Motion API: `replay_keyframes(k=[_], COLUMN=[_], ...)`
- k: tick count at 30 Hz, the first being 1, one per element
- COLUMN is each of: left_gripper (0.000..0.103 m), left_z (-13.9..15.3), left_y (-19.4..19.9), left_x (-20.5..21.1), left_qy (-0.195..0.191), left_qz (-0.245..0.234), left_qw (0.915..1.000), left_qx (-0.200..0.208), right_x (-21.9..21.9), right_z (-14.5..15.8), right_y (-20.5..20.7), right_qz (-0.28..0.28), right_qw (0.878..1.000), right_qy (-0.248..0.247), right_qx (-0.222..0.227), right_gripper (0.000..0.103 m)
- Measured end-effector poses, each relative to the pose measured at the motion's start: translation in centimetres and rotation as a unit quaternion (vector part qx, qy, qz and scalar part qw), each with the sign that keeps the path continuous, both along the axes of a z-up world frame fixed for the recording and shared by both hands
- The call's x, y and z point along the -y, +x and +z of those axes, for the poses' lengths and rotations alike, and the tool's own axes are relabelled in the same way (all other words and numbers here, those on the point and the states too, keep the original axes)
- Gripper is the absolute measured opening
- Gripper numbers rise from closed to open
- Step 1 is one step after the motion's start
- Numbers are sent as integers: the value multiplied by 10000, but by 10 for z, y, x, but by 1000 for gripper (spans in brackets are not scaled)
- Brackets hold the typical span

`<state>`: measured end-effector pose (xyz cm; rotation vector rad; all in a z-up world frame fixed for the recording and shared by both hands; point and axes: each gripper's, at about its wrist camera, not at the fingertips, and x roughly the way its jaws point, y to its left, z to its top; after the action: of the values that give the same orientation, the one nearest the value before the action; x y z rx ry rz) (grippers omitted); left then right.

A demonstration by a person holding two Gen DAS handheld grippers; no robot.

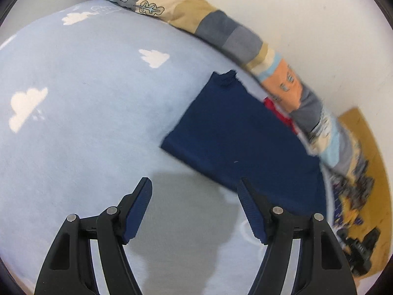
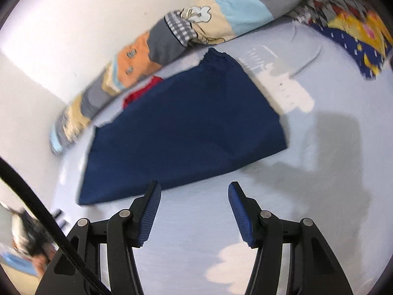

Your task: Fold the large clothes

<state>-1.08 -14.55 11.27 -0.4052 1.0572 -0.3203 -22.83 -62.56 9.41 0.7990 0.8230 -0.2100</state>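
Folded navy garment [image 2: 186,132] — flat on bedsheet [image 2: 319,196]

A bed covered by a pale blue sheet printed with white clouds [image 1: 81,127] fills the room. A long patchwork fabric bolster in grey, beige, orange and light blue [image 1: 228,36] lies along its far edge against a plain white wall [image 1: 307,24]. Tan wooden floor [image 1: 363,132] shows beyond the bed's end. Soft grey shadows fall across the sheet.
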Motion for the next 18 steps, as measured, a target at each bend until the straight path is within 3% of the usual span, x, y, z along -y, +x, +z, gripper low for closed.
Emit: replay_keyframes(k=[4, 7, 14, 18], left_gripper=[72, 72, 72, 72], left_z=[-42, -68, -95, -98], left_y=[15, 32, 62, 73], left_x=[-5, -5, -12, -8], left_qy=[-857, -1051, -1946, -2053], left_qz=[328, 322, 371, 229], left_qw=[9940, 9887, 9737, 9730], left_qx=[-597, -1017, -1128, -1032], right_x=[18, 48, 94, 93], right_z=[-21, -51, -101, -109], right_y=[-10, -21, -25, -12], right_qz=[-334, -730, -1410, -1439], right_qw=[9973, 9915, 9713, 9710], right_qy=[594, 1053, 1895, 1880], right_qx=[280, 240, 284, 336], right_gripper=[65, 66, 67, 67])
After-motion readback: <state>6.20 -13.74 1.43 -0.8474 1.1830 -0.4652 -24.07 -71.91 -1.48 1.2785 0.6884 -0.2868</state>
